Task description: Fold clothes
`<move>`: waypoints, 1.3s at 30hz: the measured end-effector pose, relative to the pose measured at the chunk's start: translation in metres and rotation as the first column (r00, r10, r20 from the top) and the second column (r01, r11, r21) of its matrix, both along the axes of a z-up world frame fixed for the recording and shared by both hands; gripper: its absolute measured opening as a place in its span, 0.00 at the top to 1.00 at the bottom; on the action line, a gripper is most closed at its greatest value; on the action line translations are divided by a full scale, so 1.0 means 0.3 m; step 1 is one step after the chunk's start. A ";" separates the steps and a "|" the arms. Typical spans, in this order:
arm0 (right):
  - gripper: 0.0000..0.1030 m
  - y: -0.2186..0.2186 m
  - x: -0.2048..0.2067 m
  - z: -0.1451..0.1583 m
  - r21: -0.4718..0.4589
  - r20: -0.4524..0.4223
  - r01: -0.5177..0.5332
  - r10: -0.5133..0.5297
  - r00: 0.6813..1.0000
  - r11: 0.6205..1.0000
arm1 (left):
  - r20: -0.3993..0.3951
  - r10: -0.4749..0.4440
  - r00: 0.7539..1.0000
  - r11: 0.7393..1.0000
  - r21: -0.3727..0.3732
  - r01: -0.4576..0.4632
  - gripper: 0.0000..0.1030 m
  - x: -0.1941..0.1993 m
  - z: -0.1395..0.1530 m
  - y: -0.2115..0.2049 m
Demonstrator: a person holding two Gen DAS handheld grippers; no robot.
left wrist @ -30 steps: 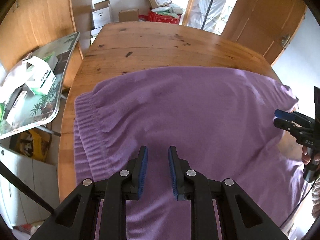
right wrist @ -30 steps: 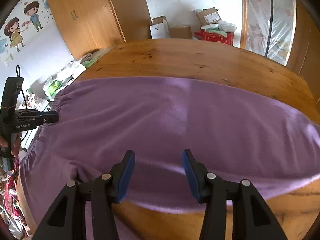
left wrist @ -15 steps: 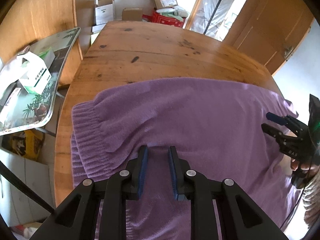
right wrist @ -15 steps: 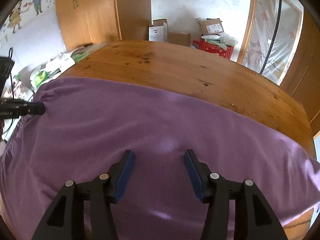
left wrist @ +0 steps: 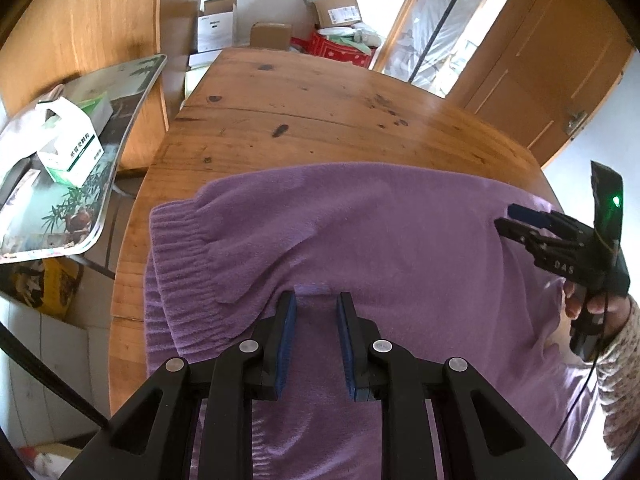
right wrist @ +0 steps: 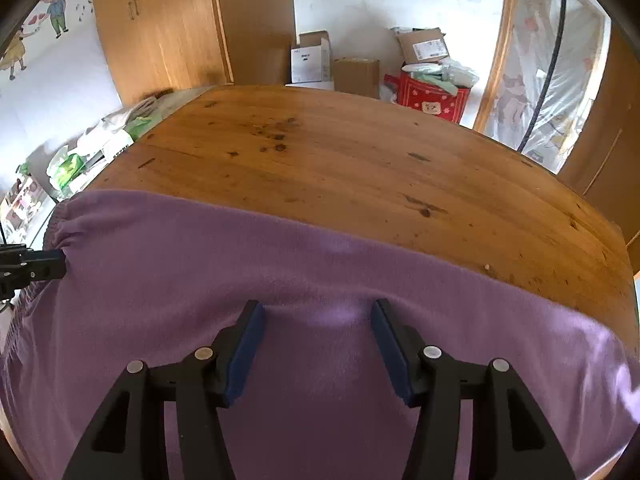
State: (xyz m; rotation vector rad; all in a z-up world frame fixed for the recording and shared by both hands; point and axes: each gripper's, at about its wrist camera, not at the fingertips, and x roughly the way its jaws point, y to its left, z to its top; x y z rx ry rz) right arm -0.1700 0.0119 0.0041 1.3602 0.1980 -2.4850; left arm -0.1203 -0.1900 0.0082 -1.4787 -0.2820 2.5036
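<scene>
Left wrist: close above the desk [left wrist: 304, 120], angled down.
Right wrist: likewise.
Shared: purple garment [right wrist: 280, 272], probably the same far boxes [right wrist: 312, 60].

Clutter around the wooden table [left wrist: 320, 112]

Cardboard boxes [right wrist: 356, 70] and a red box [right wrist: 430, 96] beyond its far edge — a white carton [left wrist: 70, 148] on a glass side table [left wrist: 120, 92].

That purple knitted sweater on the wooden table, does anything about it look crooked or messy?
Slightly. The purple knitted sweater lies mostly flat on the round wooden table, but its ribbed edge at the left is bunched and rumpled, with a diagonal crease running from it. No tears or spills show.
</scene>
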 end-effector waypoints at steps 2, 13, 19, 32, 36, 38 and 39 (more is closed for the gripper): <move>0.50 0.009 -0.008 0.007 -0.004 0.021 -0.005 0.005 1.000 1.000 | 0.004 0.001 1.000 1.000 0.008 -0.001 0.79 -0.003 0.001 -0.004; 0.53 0.156 0.008 0.056 -0.015 -0.030 0.061 -0.061 0.998 0.998 | -0.083 0.002 0.997 0.998 -0.057 -0.006 0.79 -0.010 0.089 0.018; 0.51 0.243 -0.042 0.051 -0.045 0.005 0.071 -0.070 0.998 0.996 | -0.056 -0.021 0.998 0.986 -0.169 0.011 0.79 -0.095 0.091 0.026; 0.49 0.298 -0.143 0.017 -0.077 0.009 0.010 -0.009 1.000 0.997 | -0.019 -0.161 0.987 0.939 -0.310 0.147 0.77 -0.205 0.069 0.082; 0.49 0.282 -0.143 0.008 -0.064 0.004 -0.031 0.032 0.999 0.997 | 0.010 -0.165 0.986 0.939 -0.303 0.161 0.77 -0.211 0.042 0.078; 0.49 0.279 -0.147 0.008 -0.071 0.005 -0.044 0.044 0.999 0.997 | 0.010 -0.174 0.985 0.940 -0.298 0.169 0.77 -0.212 0.035 0.076; 0.49 0.277 -0.150 0.008 -0.071 0.004 -0.050 0.050 0.999 0.996 | 0.010 -0.178 0.984 0.940 -0.295 0.173 0.77 -0.212 0.031 0.076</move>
